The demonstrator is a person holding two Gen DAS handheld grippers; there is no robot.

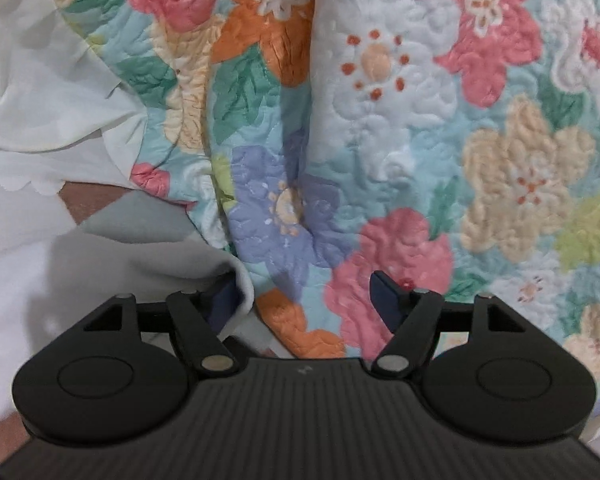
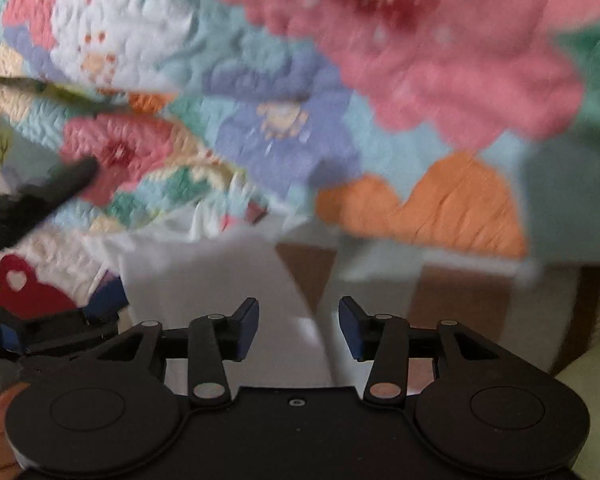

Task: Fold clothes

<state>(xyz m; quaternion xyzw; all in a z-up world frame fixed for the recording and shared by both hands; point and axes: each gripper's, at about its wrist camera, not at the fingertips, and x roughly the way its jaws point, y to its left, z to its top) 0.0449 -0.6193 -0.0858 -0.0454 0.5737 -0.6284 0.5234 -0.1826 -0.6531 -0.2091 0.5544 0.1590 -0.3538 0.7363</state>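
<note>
Spread under everything is a quilted floral bedspread, and it is filling most of both wrist views. On it, at the near edge, the white garment is lying in soft, uneven folds, and a paler, thinner cloth with a scalloped hem is bunching up beyond it on the left.

You are holding the left gripper with its jaws spread wide; a rolled lip of the white garment is touching the inside of the left finger, but nothing is pinched. You are holding the right gripper roughly half open, with a flap of white fabric running down between the pads without being squeezed. Neither tool is gripping anything.

Watch what could slip from here. If you close the left jaws where they are, you are likely to be catching only that thin rolled lip, or the bedspread along with it, so the fold would be dragging the cover. The right flap is lying loose, so a shallow bite could be letting it slide out mid-lift.

Much is staying uncertain. The right view is smearing with blur, so the garment's edges there are hard to trace. The garment's full outline is being cut off by both frames, and you cannot tell which part is a sleeve or a hem. The dark shape at the left edge of the right view is probably your other gripper, though it is too blurred to be sure.
</note>
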